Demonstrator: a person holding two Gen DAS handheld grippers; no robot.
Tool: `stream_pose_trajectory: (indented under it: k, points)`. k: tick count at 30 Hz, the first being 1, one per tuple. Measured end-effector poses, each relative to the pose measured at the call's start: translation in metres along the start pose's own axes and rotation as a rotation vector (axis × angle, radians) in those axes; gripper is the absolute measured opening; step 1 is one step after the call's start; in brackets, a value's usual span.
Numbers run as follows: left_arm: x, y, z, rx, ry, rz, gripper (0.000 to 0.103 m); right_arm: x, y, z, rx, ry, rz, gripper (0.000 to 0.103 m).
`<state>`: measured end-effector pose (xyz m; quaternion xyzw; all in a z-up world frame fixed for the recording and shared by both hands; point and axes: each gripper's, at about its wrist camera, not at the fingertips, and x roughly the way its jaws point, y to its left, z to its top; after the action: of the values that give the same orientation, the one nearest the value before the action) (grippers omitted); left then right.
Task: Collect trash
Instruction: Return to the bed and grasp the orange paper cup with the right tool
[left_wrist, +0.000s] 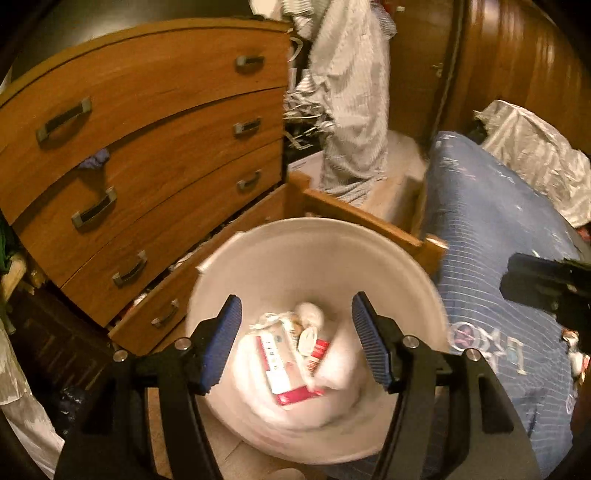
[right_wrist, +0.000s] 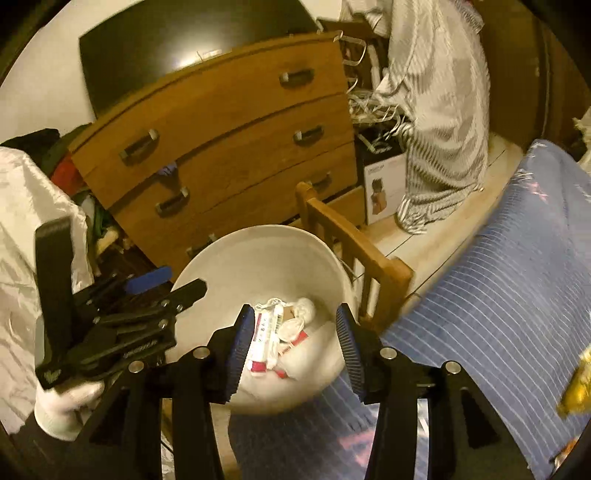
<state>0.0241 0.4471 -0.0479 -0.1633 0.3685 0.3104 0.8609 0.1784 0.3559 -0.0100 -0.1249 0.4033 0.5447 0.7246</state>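
Trash (left_wrist: 291, 363) in white bin (left_wrist: 258, 251) btwn dresser (left_wrist: 166, 155) & bed (left_wrist: 498, 229); both jaws spread, empty.

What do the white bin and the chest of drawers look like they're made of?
White bin: likely plastic, with smooth matte walls and a thin rim. Chest of drawers: wood or wood-look veneer, with visible grain, a slight sheen and metal-looking handles.

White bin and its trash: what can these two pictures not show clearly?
- White bin, left wrist view: motion blur smears the trash; carton print unreadable.
- Bin base, both views: hidden behind the hand-held gripper fingers.
- Yellow wrapper, right wrist view: blurred at the picture's edge.
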Motion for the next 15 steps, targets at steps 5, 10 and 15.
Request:
stream_pose_trajectory:
  k: [5,10,15]
  points:
    - [-0.014,-0.063,-0.029,0.100,-0.010,-0.113,0.060,-0.079,-0.034,-0.086,0.040,-0.112,-0.072,0.050]
    - [-0.008,-0.147,-0.068,0.215,0.050,-0.264,0.060,-0.147,-0.092,-0.192,0.147,-0.157,-0.172,0.055]
    - [0.000,-0.222,-0.111,0.305,0.124,-0.371,0.060,-0.223,-0.167,-0.303,0.352,-0.214,-0.298,0.055]
